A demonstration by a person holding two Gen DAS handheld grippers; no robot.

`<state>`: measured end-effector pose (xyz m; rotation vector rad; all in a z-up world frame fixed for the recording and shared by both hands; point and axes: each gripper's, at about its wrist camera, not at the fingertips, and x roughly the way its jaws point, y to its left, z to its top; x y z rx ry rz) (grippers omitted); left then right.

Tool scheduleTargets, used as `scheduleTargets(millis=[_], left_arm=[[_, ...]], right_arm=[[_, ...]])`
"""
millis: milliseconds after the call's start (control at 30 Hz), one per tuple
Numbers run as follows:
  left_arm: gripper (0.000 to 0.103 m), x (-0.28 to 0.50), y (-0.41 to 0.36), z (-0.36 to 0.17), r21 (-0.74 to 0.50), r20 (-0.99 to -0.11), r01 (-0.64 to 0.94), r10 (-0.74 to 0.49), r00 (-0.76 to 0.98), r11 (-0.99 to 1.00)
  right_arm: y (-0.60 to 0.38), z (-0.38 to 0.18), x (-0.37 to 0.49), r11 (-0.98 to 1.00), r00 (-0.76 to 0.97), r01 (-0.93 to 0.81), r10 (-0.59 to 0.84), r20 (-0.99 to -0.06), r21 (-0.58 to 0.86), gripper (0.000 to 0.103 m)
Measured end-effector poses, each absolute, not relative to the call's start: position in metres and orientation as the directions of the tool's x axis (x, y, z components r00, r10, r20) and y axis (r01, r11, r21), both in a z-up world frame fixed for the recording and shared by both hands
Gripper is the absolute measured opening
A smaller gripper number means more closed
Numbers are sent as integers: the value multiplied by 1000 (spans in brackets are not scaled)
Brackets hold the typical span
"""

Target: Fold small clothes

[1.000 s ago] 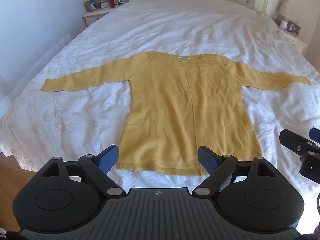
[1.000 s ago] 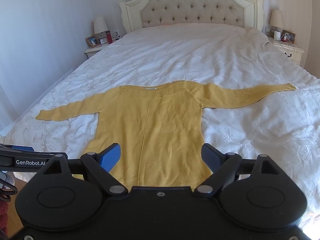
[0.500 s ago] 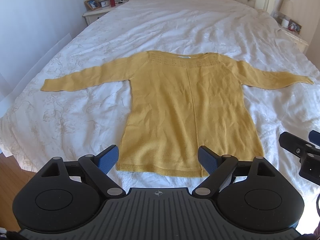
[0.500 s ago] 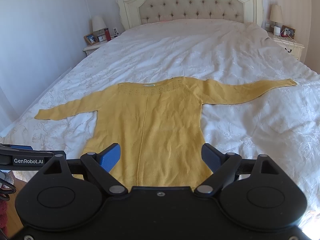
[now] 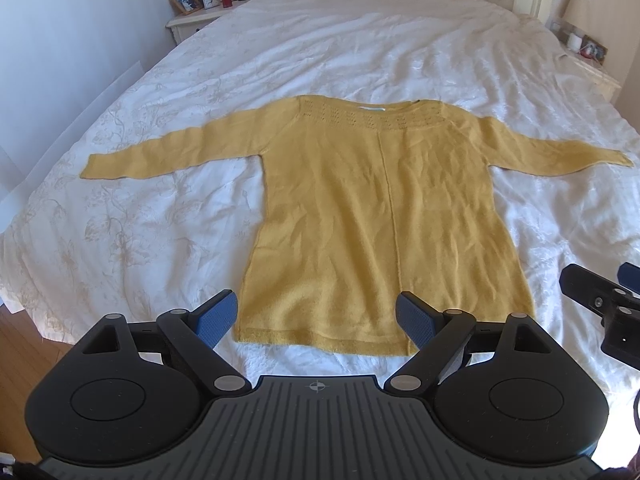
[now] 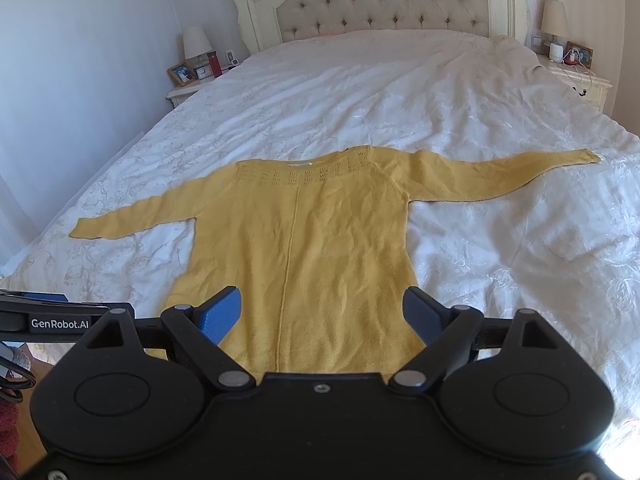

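A mustard-yellow long-sleeved sweater (image 5: 380, 216) lies flat on the white bed, neckline towards the headboard, both sleeves spread out sideways. It also shows in the right wrist view (image 6: 304, 248). My left gripper (image 5: 316, 320) is open and empty, held above the sweater's bottom hem. My right gripper (image 6: 320, 312) is open and empty, above the lower right part of the sweater. The right gripper's body shows at the right edge of the left wrist view (image 5: 600, 312).
The white embroidered bedspread (image 5: 360, 40) covers a large bed with a tufted headboard (image 6: 380, 4). Nightstands with lamps and small items stand at the left (image 6: 192, 76) and the right (image 6: 576, 72). Wooden floor (image 5: 16, 360) shows at the lower left.
Both grippers have shifted slightly forward over the bed; the sweater sits a little higher in the left view and lower in the right view. The sweater itself has not moved.
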<state>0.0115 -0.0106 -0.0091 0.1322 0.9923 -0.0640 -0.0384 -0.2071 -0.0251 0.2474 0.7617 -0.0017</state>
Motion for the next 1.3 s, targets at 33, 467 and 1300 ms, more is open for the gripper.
scheduleTargets(millis=[33,467,1300], left_arm=[[87,12,-10,-9,82,-838,115,6,545,990],[87,14,-11,-12,82,-840,114,7,543,990],[61,24,66,-93,86,-848,100,20,530,991]], right_arm=[[-207,-26,-38,970,724,91,90,-683,224,89],[-209,-27,-36,966,719,87,108,-686,243,89],[-223,-107,-18,954,582,135,141,-801,266,69]])
